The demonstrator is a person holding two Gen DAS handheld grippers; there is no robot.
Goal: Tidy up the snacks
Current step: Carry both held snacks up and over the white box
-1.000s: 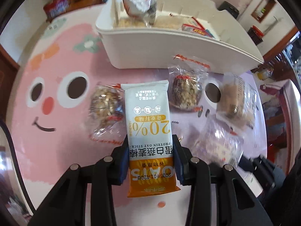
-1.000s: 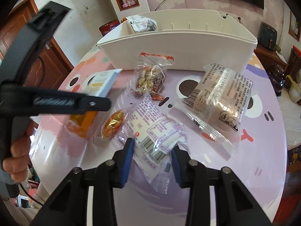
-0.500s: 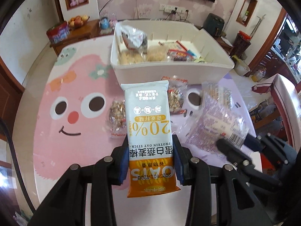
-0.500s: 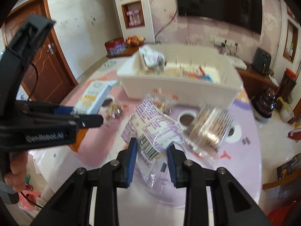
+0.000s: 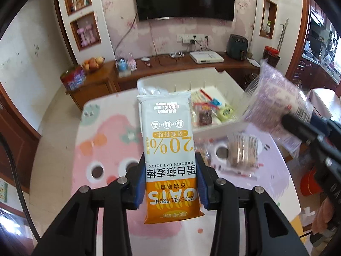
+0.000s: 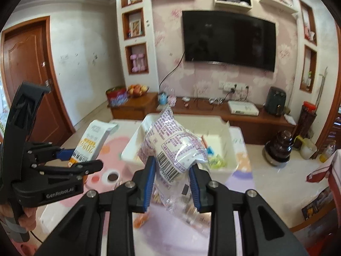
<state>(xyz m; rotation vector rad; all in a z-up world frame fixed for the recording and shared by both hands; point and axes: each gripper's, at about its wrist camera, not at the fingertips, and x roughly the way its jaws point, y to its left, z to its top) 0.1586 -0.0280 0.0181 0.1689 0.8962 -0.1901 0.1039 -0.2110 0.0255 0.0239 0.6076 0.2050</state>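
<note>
My left gripper (image 5: 170, 183) is shut on a white and orange oat stick packet (image 5: 168, 149) and holds it high above the table; the packet also shows in the right wrist view (image 6: 93, 143). My right gripper (image 6: 172, 179) is shut on a clear snack bag with purple print (image 6: 172, 147) and holds it in the air in front of the white bin (image 6: 231, 140). That bag shows at the right of the left wrist view (image 5: 275, 106). The white bin (image 5: 226, 128) holds several snacks.
A clear biscuit pack (image 5: 243, 151) lies on the pink and purple cartoon tablecloth (image 5: 102, 140) near the bin. A small orange snack (image 6: 140, 220) lies on the cloth below my right gripper. A wooden sideboard (image 6: 255, 119) stands behind the table.
Both grippers have risen well above the table with their packets. The bin and the table now look smaller and farther below.
</note>
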